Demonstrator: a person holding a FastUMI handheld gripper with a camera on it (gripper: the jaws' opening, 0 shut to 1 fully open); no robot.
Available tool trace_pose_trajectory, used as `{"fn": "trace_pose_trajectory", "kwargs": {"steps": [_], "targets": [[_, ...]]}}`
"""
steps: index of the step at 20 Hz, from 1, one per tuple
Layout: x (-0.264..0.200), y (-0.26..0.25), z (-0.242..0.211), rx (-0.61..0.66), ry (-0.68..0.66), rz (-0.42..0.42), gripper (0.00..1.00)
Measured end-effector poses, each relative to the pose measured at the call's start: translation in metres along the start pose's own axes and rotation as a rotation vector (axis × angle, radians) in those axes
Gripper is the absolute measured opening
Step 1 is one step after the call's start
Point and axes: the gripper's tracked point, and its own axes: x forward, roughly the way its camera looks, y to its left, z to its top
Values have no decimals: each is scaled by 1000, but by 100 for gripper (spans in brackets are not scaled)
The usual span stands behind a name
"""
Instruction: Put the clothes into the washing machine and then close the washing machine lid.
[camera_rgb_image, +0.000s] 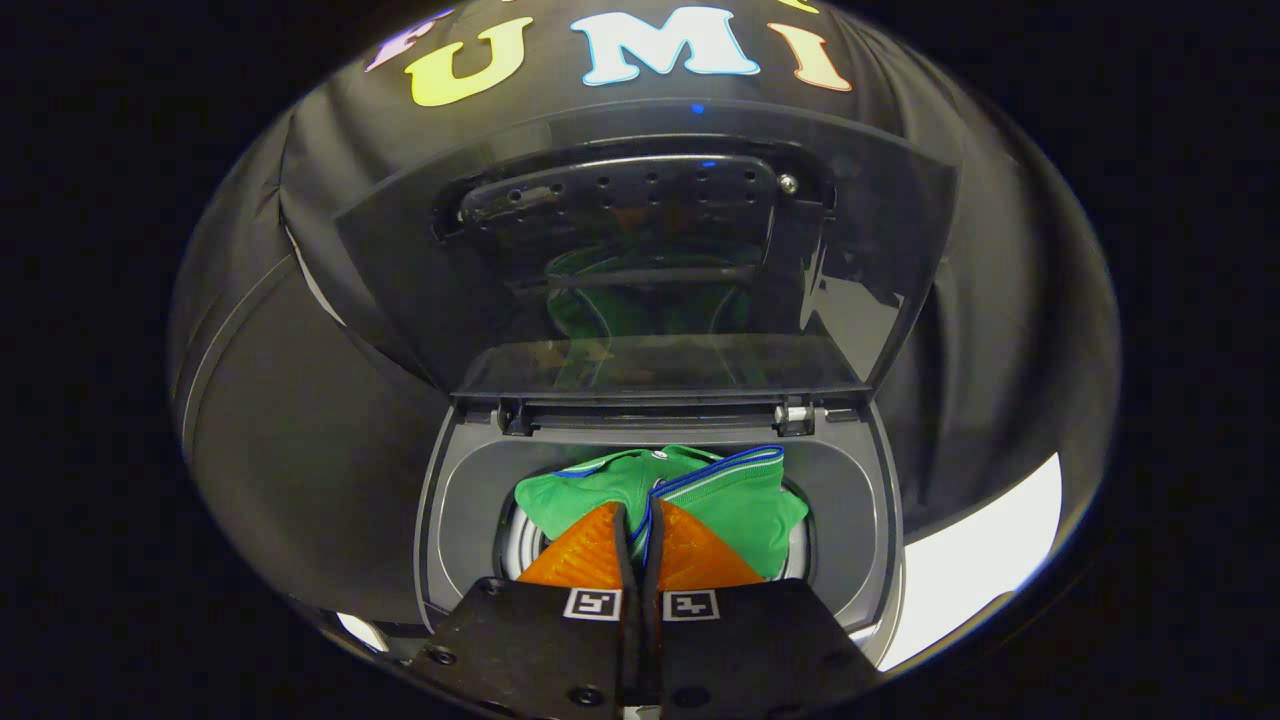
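One garment (745, 500), green with blue piping, hangs pinched in the gripper (640, 515), whose two fingers stand nearly together with a fold of the cloth caught in the narrow gap between them; both pads seem to press on it. That tight clamp on a thin edge is likely why the rest of the fabric spills loose to either side instead of bunching.

On the left, the washing machine's grey top deck (465, 500) curves round the drum opening, and a sliver of the ribbed drum wall (520, 550) shows just beside the left finger. The garment's left lobe lies over that edge of the opening, partly in, not yet sunk.

In the middle, the gripper is poised straight above the drum mouth, so that a release should drop the cloth inside.

Beyond the fingers the lid (650, 260) stands raised on its hinges (795, 415) at the back of the deck, tilted away against the booth's dark cloth wall, and its glossy underside reflects the green fabric. It is held up there to keep the mouth free for loading.

To the right, more of the garment drapes over the opening's rim, its blue-edged hem uppermost. My judgement: the cloth needs lowering or letting go before the lid can be closed.
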Motion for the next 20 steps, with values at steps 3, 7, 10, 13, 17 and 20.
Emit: {"fn": "trace_pose_trajectory", "kwargs": {"steps": [3,7,10,13,17,20], "targets": [[8,-2,-1,8,18,-11,1],[18,-1,-3,50,41,19,4],[19,-9,0,45,20,-14,60],[15,-5,-2,52,34,-9,98],[12,1,0,64,21,14,98],[6,2,8,49,-6,13,98]]}}
